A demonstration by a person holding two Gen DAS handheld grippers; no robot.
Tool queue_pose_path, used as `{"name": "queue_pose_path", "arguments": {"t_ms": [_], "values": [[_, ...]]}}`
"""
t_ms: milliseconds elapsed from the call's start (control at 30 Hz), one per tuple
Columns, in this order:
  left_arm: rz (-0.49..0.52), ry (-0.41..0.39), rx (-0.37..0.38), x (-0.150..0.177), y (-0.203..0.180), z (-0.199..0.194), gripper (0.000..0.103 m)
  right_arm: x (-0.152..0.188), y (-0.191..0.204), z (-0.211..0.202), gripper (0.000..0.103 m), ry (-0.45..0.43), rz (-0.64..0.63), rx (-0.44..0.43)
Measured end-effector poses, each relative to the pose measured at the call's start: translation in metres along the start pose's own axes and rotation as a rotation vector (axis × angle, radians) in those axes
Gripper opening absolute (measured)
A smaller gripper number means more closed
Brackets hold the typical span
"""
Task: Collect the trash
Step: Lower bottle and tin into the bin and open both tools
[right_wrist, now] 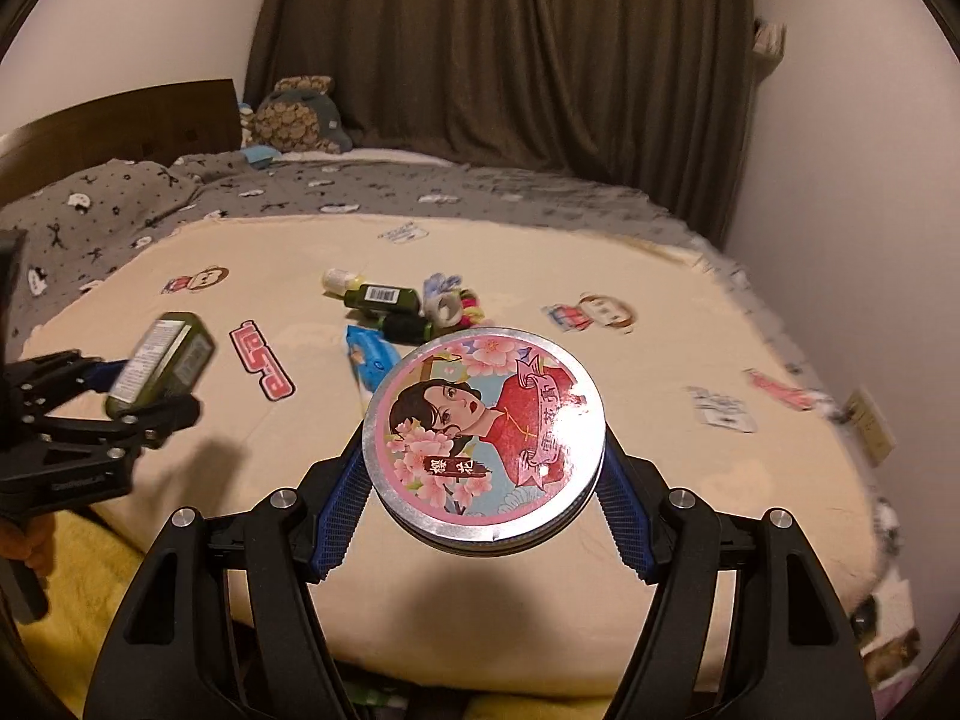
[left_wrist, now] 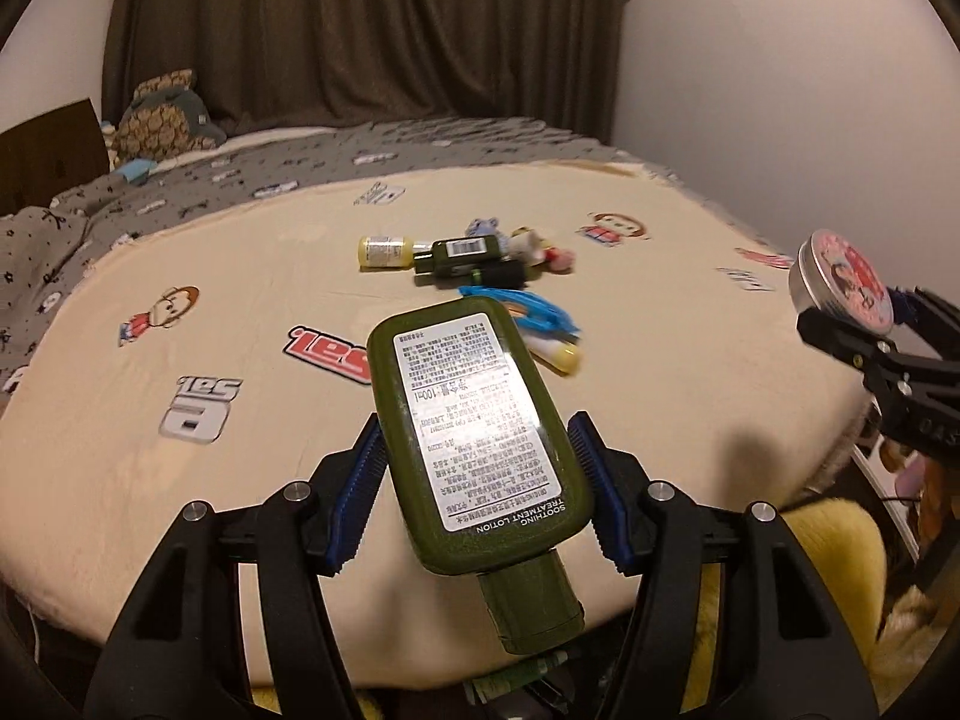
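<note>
Left tongs [left_wrist: 480,480] clamped on a green lotion bottle [left_wrist: 474,444], lower centre of frame; long axis runs up the frame, cap toward the camera, base tilted upper left, label up. Right tongs [right_wrist: 483,474] clamped on a round tin [right_wrist: 483,438], illustrated lid facing the camera, frame centre. Both held above the cream blanket [left_wrist: 180,510] on the bed. Beyond, mid-frame: small yellow bottle [left_wrist: 384,252], dark green bottle [left_wrist: 462,255], blue packet [left_wrist: 528,306], lying in a loose cluster.

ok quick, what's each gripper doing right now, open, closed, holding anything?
Left gripper: closed on the green lotion bottle, lifted over the bed.
Right gripper: closed on the round tin with the pink floral lid.
</note>
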State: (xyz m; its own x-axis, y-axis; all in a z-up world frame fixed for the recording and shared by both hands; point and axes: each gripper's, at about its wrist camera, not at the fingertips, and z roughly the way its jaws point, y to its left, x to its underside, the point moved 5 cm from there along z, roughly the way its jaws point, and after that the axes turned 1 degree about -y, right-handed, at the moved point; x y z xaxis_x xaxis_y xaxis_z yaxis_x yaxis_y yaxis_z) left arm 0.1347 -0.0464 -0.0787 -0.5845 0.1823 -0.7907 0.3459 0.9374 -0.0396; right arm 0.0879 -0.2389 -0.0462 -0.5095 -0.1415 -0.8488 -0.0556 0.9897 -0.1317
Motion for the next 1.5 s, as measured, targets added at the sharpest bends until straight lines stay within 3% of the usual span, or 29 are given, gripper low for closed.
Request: {"name": "queue_pose_path", "arguments": {"t_ms": [233,433,600,833,1033,1200,1500], "values": [[0.004,-0.023,0.014,0.038,-0.01,-0.055,0.058,0.021,0.016,-0.063,0.07,-0.034,-0.044,-0.046],[0.004,0.047,0.014,0.084,-0.012,-0.062,0.058,0.056,0.036,-0.076,0.07,0.024,0.002,-0.142],[0.001,0.148,0.039,0.124,-0.016,-0.048,0.058,0.095,0.061,-0.044,0.07,0.169,0.042,-0.22],[0.004,0.34,0.106,0.182,-0.024,-0.001,0.058,0.166,0.089,0.009,0.07,0.394,0.072,-0.287],[-0.016,0.489,0.131,0.221,-0.021,0.042,0.058,0.207,0.102,0.043,0.07,0.54,0.127,-0.329],[-0.022,0.609,0.174,0.25,-0.024,0.068,0.058,0.23,0.11,0.066,0.07,0.627,0.169,-0.351],[-0.037,0.65,0.163,0.26,-0.014,0.076,0.058,0.246,0.114,0.078,0.072,0.678,0.186,-0.347]]}}
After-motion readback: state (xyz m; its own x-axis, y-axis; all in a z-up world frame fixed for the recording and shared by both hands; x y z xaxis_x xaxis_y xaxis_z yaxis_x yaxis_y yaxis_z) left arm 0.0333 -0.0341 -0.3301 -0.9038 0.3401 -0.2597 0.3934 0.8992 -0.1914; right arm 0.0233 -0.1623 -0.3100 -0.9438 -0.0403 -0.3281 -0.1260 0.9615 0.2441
